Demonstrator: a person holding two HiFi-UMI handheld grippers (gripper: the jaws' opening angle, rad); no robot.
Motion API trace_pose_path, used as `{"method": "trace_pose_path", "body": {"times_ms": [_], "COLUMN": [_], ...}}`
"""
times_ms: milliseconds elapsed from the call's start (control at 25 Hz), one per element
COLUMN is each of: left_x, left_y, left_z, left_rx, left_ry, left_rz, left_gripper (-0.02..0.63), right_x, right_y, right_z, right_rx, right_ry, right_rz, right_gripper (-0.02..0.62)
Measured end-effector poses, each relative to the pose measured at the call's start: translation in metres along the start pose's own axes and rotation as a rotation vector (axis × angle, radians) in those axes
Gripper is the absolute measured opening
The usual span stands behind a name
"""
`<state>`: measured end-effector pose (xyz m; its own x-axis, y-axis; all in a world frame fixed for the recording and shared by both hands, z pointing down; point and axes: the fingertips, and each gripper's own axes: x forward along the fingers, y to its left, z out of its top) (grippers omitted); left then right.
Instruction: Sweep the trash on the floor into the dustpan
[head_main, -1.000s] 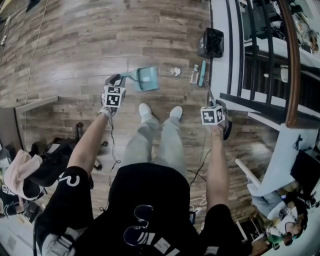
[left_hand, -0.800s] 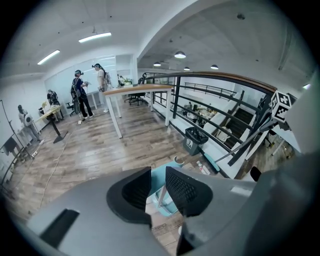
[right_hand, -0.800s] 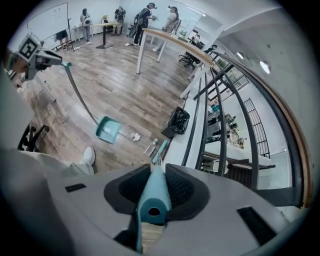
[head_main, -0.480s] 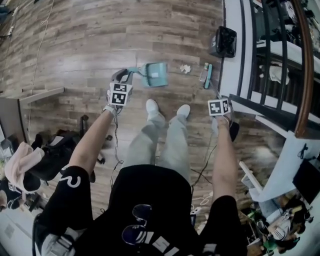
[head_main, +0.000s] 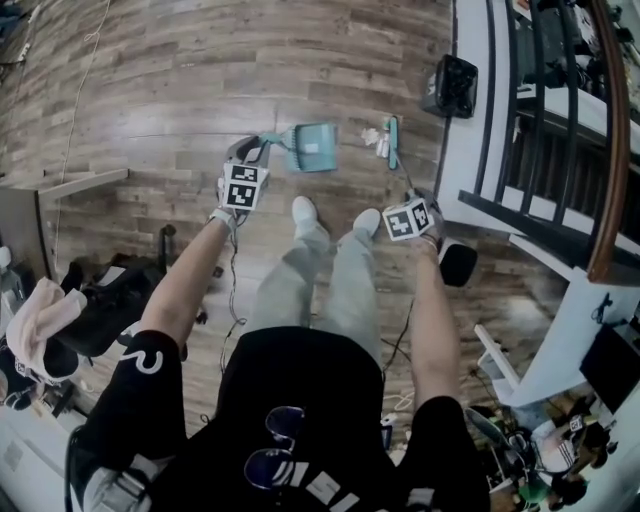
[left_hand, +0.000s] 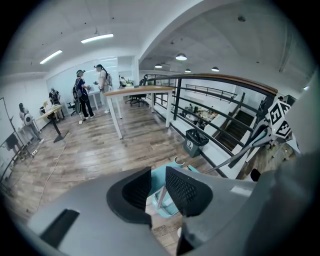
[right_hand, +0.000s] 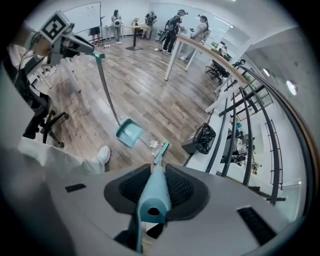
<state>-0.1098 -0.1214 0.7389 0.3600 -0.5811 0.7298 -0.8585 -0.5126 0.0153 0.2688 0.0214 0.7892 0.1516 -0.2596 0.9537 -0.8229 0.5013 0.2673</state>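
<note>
left gripper (left_hand: 157, 195) jaws clamp the dustpan (head_main: 312, 147) handle, right gripper (right_hand: 156, 187) jaws clamp the broom (head_main: 392, 142); trash (head_main: 372, 137) lies beside the dustpan, not yet swept in.

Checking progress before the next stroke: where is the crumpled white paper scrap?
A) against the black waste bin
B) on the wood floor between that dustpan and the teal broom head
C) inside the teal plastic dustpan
B: the crumpled white paper scrap lies on the floor by the teal broom head, outside the teal plastic dustpan.

Open-plan office: long desk (left_hand: 137, 91), whiteboard (right_hand: 86, 14), office chairs (right_hand: 217, 70).
</note>
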Motion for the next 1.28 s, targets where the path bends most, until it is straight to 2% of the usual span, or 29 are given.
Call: {"method": "trace_pose_path", "body": {"times_ms": [400, 760, 1280], "left_x": [0.001, -0.001, -0.001], "left_y": [-0.002, 0.000, -0.001], "left_z": [0.001, 0.000, -0.002], "left_rx": [0.003, -0.004, -0.007], "left_ry": [0.008, 0.014, 0.024], "left_rz": [0.002, 0.001, 0.004], "left_gripper": [0.081, 0.081, 0.081], "right_x": [-0.020, -0.041, -0.065], "right_y": [0.066, 0.120, 0.134], "right_z": [0.037, 0.068, 0.081], "right_rx": [-0.103, -0.176, -0.194], "right_ry": [-0.057, -0.128, -0.165], "right_rz": [0.061, 0.160, 0.244], "right_gripper": [0.086, 0.086, 0.086]}}
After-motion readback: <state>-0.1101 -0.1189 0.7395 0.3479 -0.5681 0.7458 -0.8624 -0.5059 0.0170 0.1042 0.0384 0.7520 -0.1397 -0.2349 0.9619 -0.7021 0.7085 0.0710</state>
